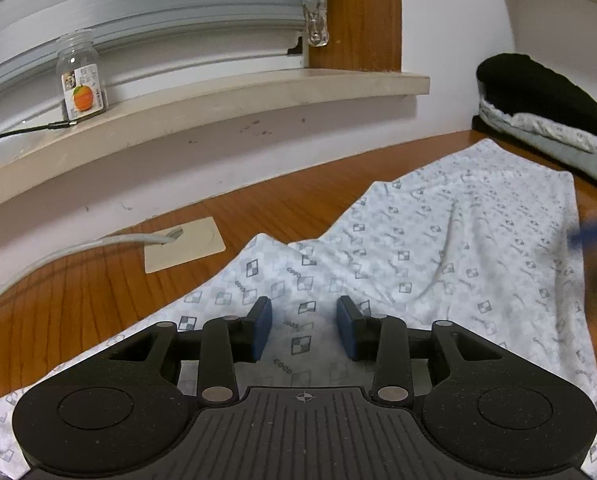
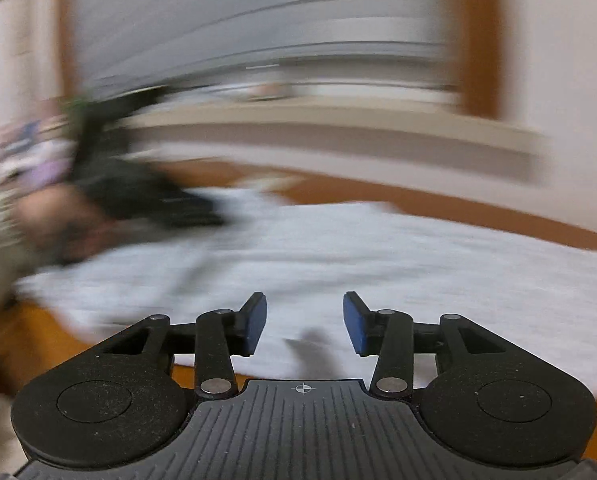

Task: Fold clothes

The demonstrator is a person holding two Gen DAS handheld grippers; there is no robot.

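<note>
- My left tool (image 1: 304, 326) sits low over the patterned white garment (image 1: 450, 248), its blue pads (image 1: 263, 328) spread apart with cloth showing between them; it grips nothing.
- The garment lies spread across the wooden bench (image 1: 78, 292), rumpled into a ridge just ahead of the left tool, and it runs off to the far right.
- At the bench's far right corner, a stack of folded clothes (image 1: 546, 120) sits with a black piece on top, just beyond the garment's far end.
- A beige plate (image 1: 184, 250) lies on the bench left of the garment, with a white cable (image 1: 78, 246) leading into it.
- A clear jar with an orange label (image 1: 81, 80) stands on the window sill (image 1: 258, 96) above the bench, and a thin black cable (image 1: 18, 133) lies beside it.
- The right wrist view is heavily smeared by motion. My right tool (image 2: 304, 322) has its pads (image 2: 254, 324) spread, nothing between them, over the near edge of the pale garment (image 2: 418, 264).
- In that view I see the left tool (image 2: 146, 196) as a dark blur at the left, over the garment; I cannot tell its detail from there.
</note>
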